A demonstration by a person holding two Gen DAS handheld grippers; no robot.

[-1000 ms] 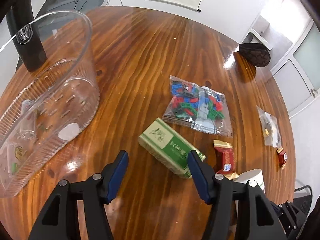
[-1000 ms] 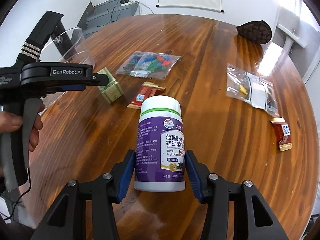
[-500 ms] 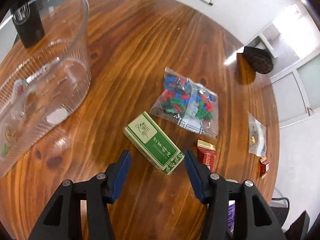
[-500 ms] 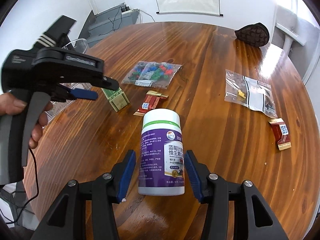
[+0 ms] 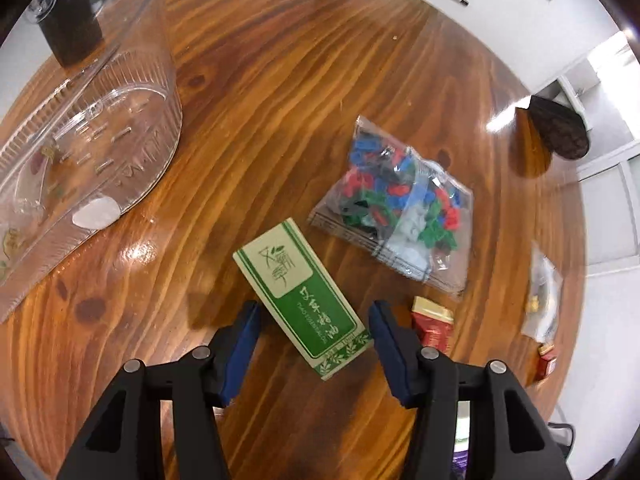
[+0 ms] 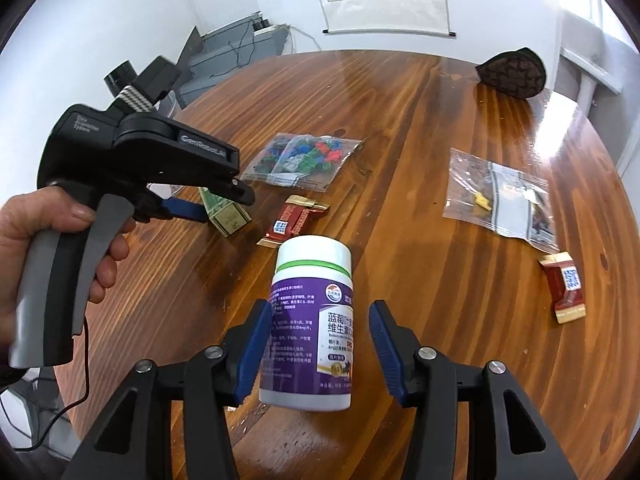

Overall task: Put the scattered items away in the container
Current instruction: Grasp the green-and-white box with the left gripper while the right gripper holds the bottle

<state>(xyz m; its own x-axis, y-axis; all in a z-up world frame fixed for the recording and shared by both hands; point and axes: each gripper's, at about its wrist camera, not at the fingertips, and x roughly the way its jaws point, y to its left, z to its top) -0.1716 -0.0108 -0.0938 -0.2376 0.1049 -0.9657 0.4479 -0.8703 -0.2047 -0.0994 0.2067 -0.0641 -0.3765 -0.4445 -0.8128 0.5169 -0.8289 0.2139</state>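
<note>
My left gripper (image 5: pixel 314 316) is open, low over the table, with the near end of a green box (image 5: pixel 300 296) between its fingers, not touching. The clear plastic container (image 5: pixel 92 152) stands to the left. My right gripper (image 6: pixel 316 328) is open around a white-capped purple bottle (image 6: pixel 312 320) that stands upright on the table; a gap shows at the right finger. The left gripper (image 6: pixel 180 208) and the green box (image 6: pixel 224 212) also show in the right wrist view.
A bag of coloured bricks (image 5: pixel 396 208), red sachets (image 5: pixel 434 324) (image 6: pixel 564 288), and a clear bag of small parts (image 6: pixel 504 200) lie on the round wooden table (image 5: pixel 280 80). A dark patterned pouch (image 6: pixel 512 72) sits at the far edge.
My left gripper has moved forward and down over the green box, which now lies between its fingers. The right gripper has drawn back slightly and opened a little around the bottle.
</note>
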